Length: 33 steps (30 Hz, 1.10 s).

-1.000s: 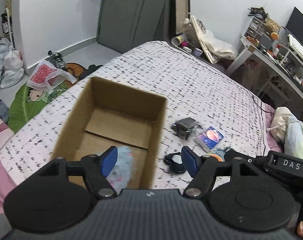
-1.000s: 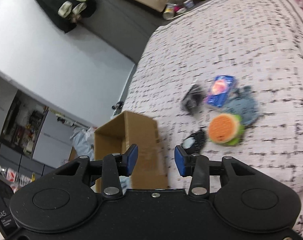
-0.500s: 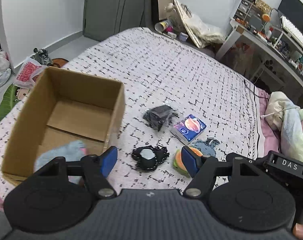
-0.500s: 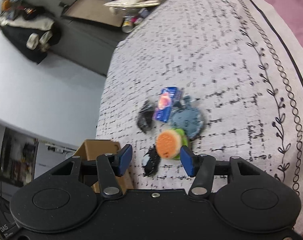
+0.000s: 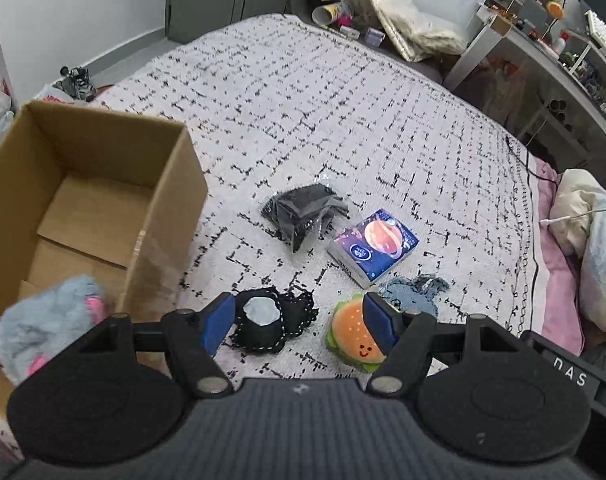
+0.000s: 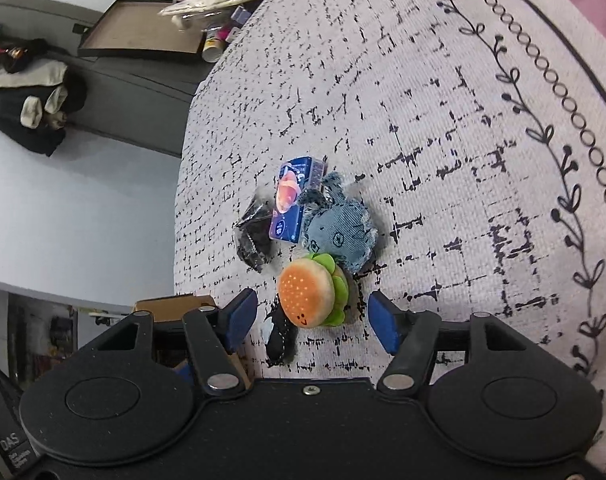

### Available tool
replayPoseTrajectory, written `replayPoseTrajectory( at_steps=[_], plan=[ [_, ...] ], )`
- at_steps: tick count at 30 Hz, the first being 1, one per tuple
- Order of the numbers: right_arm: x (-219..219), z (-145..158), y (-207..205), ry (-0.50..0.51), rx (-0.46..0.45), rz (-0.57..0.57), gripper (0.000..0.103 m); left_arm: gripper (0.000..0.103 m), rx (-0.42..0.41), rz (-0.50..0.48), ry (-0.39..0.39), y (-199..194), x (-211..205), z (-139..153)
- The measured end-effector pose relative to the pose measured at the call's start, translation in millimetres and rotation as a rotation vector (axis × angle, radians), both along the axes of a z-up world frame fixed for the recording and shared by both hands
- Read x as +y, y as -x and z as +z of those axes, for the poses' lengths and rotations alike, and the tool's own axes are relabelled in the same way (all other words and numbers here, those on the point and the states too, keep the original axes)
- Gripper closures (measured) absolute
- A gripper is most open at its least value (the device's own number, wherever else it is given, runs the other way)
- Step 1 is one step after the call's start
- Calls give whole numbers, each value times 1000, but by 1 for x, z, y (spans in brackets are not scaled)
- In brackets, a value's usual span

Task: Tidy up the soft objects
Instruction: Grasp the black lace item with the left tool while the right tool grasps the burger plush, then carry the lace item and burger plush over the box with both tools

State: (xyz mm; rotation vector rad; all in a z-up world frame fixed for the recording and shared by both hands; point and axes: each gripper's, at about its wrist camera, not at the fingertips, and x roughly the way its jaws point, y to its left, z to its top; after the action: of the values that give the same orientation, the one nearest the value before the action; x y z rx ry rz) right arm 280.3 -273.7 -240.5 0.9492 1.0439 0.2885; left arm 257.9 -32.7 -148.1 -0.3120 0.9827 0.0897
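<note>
On the patterned bedspread lie a burger plush (image 5: 353, 338) (image 6: 309, 296), a black lacy piece with a pale centre (image 5: 269, 322) (image 6: 279, 338), a denim plush (image 5: 415, 290) (image 6: 341, 234), a blue tissue pack (image 5: 373, 244) (image 6: 291, 204) and a black bagged bundle (image 5: 303, 210) (image 6: 255, 236). A cardboard box (image 5: 155, 220) at the left holds a fluffy grey-blue plush (image 5: 49, 322). My left gripper (image 5: 299, 324) hovers open above the lacy piece. My right gripper (image 6: 313, 322) hangs over the burger plush, its jaws opening, with nothing pressed between them.
The bed's edge falls off to the floor beyond the box (image 6: 175, 304). A cluttered desk (image 5: 551, 52) stands at the back right, bags and a cup (image 5: 331, 12) past the bed's far end, and pillows (image 5: 591, 232) at the right.
The left gripper has swung right from over the box to above the lacy piece. The right gripper has rolled, sunk toward the burger plush, and its jaws have widened.
</note>
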Motion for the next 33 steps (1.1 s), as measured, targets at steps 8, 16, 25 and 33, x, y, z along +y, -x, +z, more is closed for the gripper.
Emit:
replayPoseTrajectory(
  at_steps=[8,16,25,33],
  plan=[
    [7,-15,-4,-9,31,-12,42,34,79,47,24,-19,4,-34],
    [14,-23,-5,-23,21,-38,42,34,113,82,50,-24,13,-56],
    [27,-26,-8,-19,-19,-31,53,55,81,123,84,-26,30,-64],
    [29,-27,-8,-6,-35,-32,76,80,47,187,115,-16,59,-57]
  ],
)
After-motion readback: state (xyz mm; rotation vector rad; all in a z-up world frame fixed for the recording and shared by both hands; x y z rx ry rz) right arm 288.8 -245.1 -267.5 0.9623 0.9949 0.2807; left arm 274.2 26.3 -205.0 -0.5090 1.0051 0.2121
